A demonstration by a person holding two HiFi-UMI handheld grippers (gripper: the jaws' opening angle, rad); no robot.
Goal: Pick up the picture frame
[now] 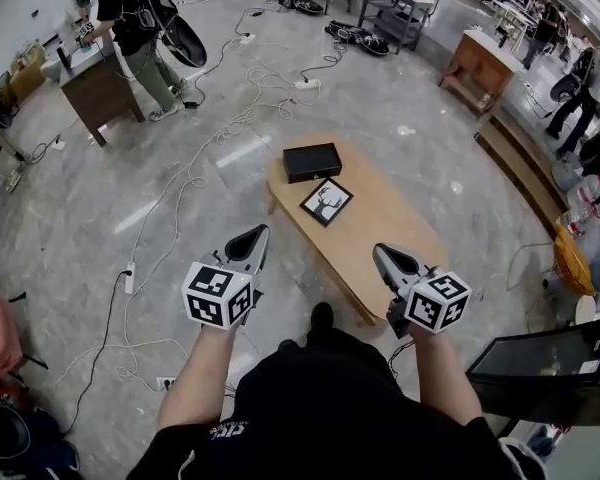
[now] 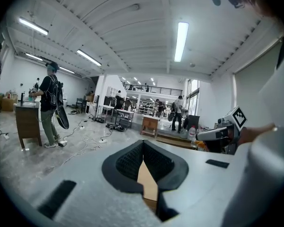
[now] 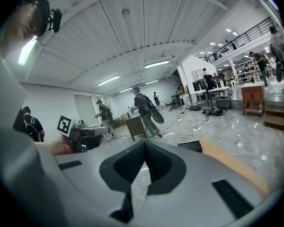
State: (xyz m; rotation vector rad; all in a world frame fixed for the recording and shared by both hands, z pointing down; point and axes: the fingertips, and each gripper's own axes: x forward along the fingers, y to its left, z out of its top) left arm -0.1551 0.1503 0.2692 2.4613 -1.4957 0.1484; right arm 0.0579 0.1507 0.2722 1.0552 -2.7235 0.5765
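The picture frame (image 1: 326, 201), black-edged with a white print of a deer, lies flat on the low wooden table (image 1: 385, 230). It sits just in front of a flat black box (image 1: 312, 161). Both grippers hover at the table's near end, short of the frame. My left gripper (image 1: 258, 235) is to the frame's lower left, over the floor beside the table edge, with its jaws shut and empty. My right gripper (image 1: 381, 254) is to the frame's lower right, over the table, also shut and empty. In the right gripper view the black box (image 3: 190, 146) shows past the closed jaws (image 3: 145, 148). The left gripper view shows only closed jaws (image 2: 143, 145) and table wood.
White cables and power strips (image 1: 130, 277) trail over the grey floor left of the table. A person (image 1: 140, 28) stands at a brown cabinet (image 1: 98, 90) far left. A wooden cabinet (image 1: 478, 68) and low bench (image 1: 520, 173) stand at the right. A dark screen (image 1: 550, 368) sits at my lower right.
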